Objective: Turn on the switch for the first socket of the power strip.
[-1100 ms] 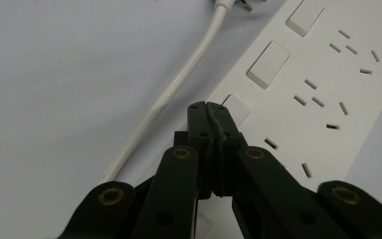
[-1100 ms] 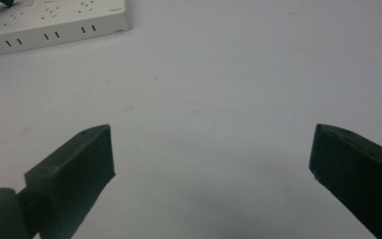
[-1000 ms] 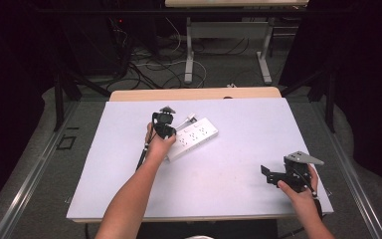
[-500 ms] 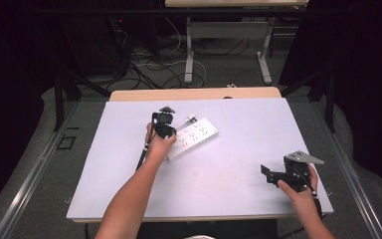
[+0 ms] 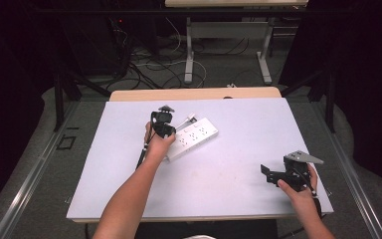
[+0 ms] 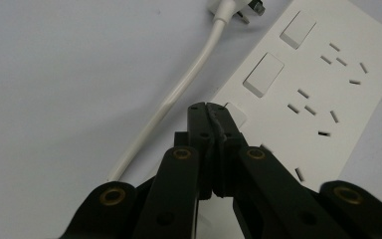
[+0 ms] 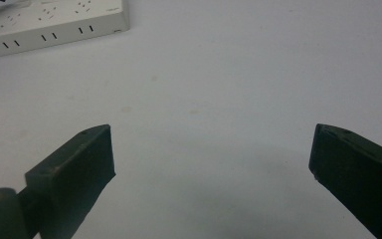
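Nothing has moved since the earlier frame: both hands hold position.

High view: left gripper sits over the left end of the strip, which lies at an angle mid-table, its plug just behind it. Right gripper rests near the front right corner, well apart. White table, wooden edge at the back; dark room, floor cables, desk legs behind.

Left gripper view: jaws pressed together, nothing between them, tips at a rocker switch on the strip; white cord runs alongside on the left.

Right gripper view: jaws wide apart over bare table, strip far off at top left.
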Available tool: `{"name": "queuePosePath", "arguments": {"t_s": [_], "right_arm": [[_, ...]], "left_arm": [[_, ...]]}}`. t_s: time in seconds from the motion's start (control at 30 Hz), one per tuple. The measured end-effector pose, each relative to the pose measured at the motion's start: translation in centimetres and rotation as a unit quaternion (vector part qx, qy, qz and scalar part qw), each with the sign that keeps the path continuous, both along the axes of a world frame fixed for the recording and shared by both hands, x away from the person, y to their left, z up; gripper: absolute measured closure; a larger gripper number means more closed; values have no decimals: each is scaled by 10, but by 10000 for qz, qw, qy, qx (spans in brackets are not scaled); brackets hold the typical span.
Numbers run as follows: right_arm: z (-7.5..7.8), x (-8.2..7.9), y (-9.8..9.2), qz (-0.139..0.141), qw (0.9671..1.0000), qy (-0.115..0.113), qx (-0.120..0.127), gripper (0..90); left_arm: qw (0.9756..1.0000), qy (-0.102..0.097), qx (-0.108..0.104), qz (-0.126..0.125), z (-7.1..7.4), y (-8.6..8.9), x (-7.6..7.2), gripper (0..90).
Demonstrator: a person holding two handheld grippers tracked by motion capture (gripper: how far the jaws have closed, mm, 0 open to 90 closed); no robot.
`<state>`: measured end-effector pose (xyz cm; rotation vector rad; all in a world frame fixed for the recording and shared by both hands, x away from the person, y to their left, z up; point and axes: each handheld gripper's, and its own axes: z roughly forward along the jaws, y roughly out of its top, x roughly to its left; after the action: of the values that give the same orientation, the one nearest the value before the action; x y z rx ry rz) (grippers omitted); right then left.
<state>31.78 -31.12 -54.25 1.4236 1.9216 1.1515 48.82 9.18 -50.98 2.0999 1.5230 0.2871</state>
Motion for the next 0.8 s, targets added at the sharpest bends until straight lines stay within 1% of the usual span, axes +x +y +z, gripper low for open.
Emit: {"name": "queuePosePath", "arguments": {"t_s": [0.07,0.17,0.2,0.27,0.3,0.33,0.43,0.47,0.5,0.57,0.67,0.7,0.73,0.8], "right_arm": [[0,0,0,-15,10000,30,19,35],[-1,0,1,-7,10000,23,-2,35],[-1,0,1,-5,10000,22,-5,35],[-1,-1,1,-20,10000,40,13,35],[-1,-2,2,-53,10000,13,4,35],[-1,-3,1,-16,10000,33,-9,36],[1,-5,0,-42,10000,10,-10,36],[1,-6,0,-67,10000,0,9,37],[1,-6,-1,-46,10000,-26,-25,37],[1,-7,-1,-114,9999,-41,4,38],[2,-7,-3,-69,10000,-28,4,38],[1,-6,-2,-106,9999,-40,21,38],[1,-6,-2,-86,10000,-8,29,38],[1,-6,-2,-99,9999,-47,-3,38]], "left_arm": [[10000,-13,-26,-5,1,0,0,900],[9999,-83,-56,3,1,1,-1,894],[9999,-78,-84,11,2,0,-1,892],[9999,-102,-53,-19,3,1,-2,889],[9999,-107,-48,-25,5,1,-3,888],[9999,-121,-58,-22,5,1,-4,886],[9998,-192,-89,-63,9,2,-5,877],[9997,-200,-88,-68,10,3,-5,871],[9997,-226,-114,-68,11,3,-6,864],[9996,-245,-132,-82,13,4,-6,845],[9995,-251,-187,-84,15,5,-7,825],[9994,-258,-190,-92,16,6,-7,820],[9994,-244,-210,-93,16,6,-8,811],[9993,-252,-248,-119,18,8,-9,796]]}}
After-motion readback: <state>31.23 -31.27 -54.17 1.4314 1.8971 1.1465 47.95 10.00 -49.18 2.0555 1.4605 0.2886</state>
